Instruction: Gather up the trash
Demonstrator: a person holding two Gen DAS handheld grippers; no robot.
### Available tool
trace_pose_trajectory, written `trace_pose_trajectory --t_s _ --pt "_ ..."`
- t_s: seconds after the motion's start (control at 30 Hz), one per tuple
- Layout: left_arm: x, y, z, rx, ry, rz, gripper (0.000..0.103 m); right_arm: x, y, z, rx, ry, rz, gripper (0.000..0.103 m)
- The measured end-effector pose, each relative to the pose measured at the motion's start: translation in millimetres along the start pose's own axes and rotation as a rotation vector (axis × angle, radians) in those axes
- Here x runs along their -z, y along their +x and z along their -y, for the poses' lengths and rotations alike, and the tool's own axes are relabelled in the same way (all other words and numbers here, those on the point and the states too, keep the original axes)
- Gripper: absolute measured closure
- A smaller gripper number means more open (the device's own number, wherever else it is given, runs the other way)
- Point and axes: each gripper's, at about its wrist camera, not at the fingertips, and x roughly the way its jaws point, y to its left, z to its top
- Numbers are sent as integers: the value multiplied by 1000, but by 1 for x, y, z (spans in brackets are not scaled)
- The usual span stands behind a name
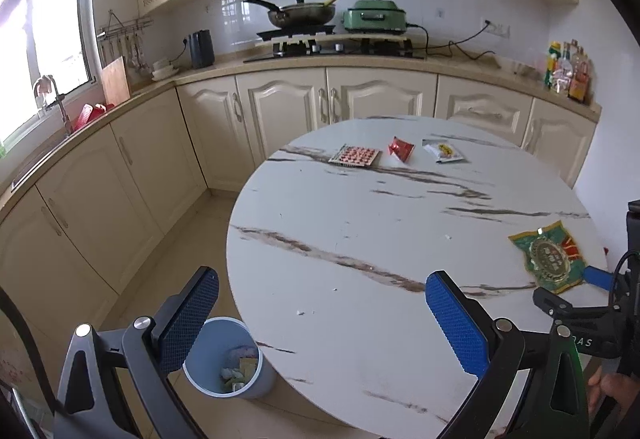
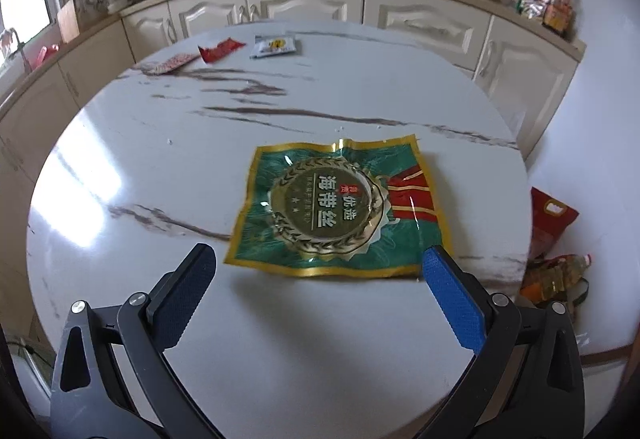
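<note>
While both grippers are held wide open and empty, the flat green-and-gold foil wrapper (image 2: 340,207) should be pinched at its lifted near edge by the right gripper (image 2: 320,291).

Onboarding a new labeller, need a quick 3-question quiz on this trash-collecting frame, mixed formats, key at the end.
1. True or false: the right gripper is shut on the green seaweed packet.
2. How many pieces of trash lie on the marble table? A) two B) four C) six
3. Fill in: the blue trash bin stands on the ____, beside the table.

Key:
1. False; it is open, with the packet flat on the table ahead.
2. B: seaweed packet, blister pack, red wrapper, white sachet.
3. floor
</note>
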Motion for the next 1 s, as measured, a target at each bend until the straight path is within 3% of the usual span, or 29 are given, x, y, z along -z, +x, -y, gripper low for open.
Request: trace_pose_trajectory --t_s 0.2,0.7,0.83,0.9,1.0 --pt "-7 23 6 4 21 -23 1 0 0 -5 -15 -62 7 0" --pt "-3 22 3 3 39 -21 1 -16 16 7 -52 -64 41 0" --pt "-3 23 1 9 40 -31 1 -20 15 3 -76 -93 23 12" --pt "-3 23 0 4 40 -33 1 -21 14 1 -96 -94 30 25" --pt "-3 23 -2 0 38 -36 1 -23 15 -2 -103 -104 22 29"
